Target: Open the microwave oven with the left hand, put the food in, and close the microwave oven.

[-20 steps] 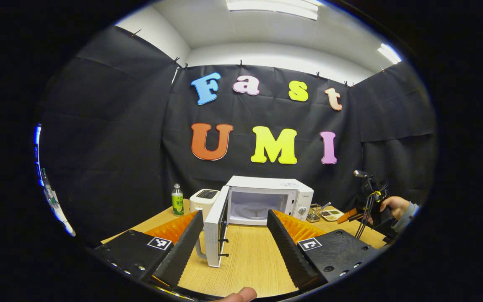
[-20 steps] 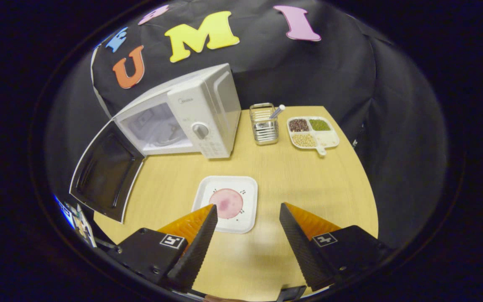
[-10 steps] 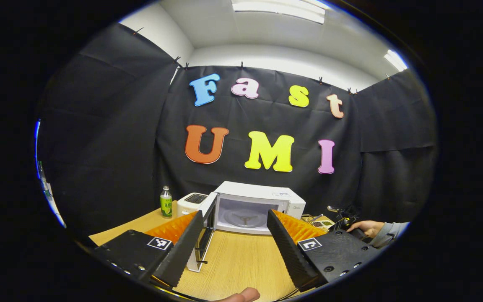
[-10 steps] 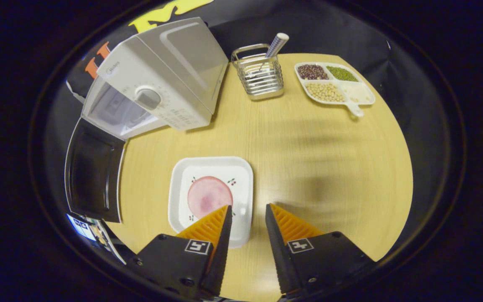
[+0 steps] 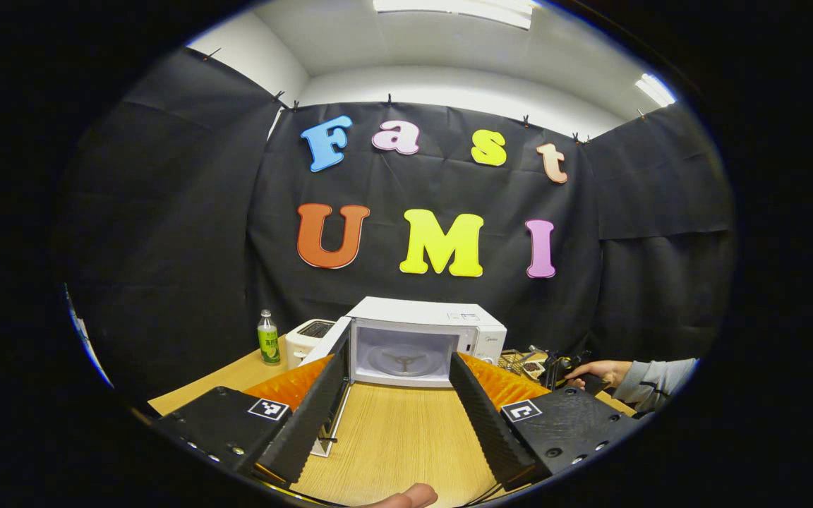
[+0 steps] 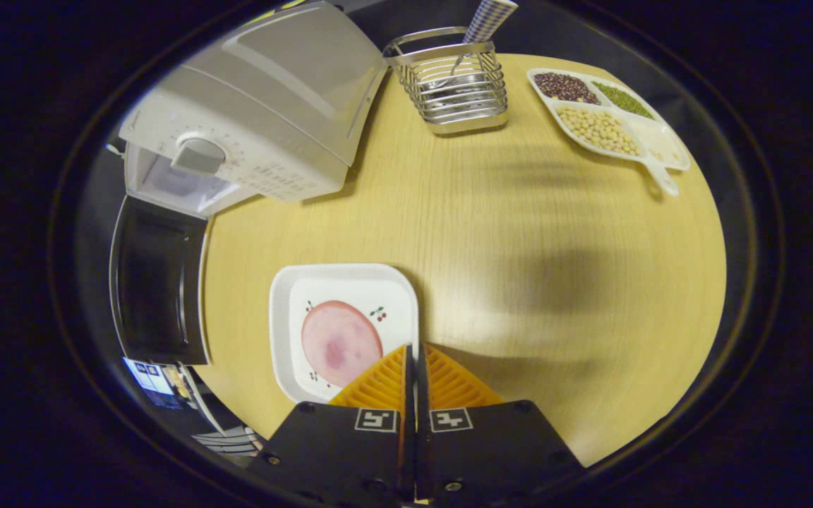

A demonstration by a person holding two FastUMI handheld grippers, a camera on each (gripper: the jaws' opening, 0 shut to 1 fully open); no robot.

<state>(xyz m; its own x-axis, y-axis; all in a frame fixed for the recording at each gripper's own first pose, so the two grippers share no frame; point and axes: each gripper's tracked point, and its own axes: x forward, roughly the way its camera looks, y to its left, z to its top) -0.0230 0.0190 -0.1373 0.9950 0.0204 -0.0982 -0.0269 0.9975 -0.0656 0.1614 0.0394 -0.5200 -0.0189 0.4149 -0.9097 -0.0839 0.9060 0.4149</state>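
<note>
Your right gripper (image 6: 412, 360) has pinched its fingers onto the right rim of the square white plate (image 6: 286, 310) — a round pink slice of meat (image 6: 339, 343) lies on it. Your left gripper (image 5: 396, 395) gapes wide, empty, facing the white microwave oven (image 5: 424, 339) — door (image 5: 329, 384) open, glass turntable (image 5: 404, 360) bare.

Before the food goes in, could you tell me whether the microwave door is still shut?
No, the microwave door stands swung wide open beside the microwave.
</note>
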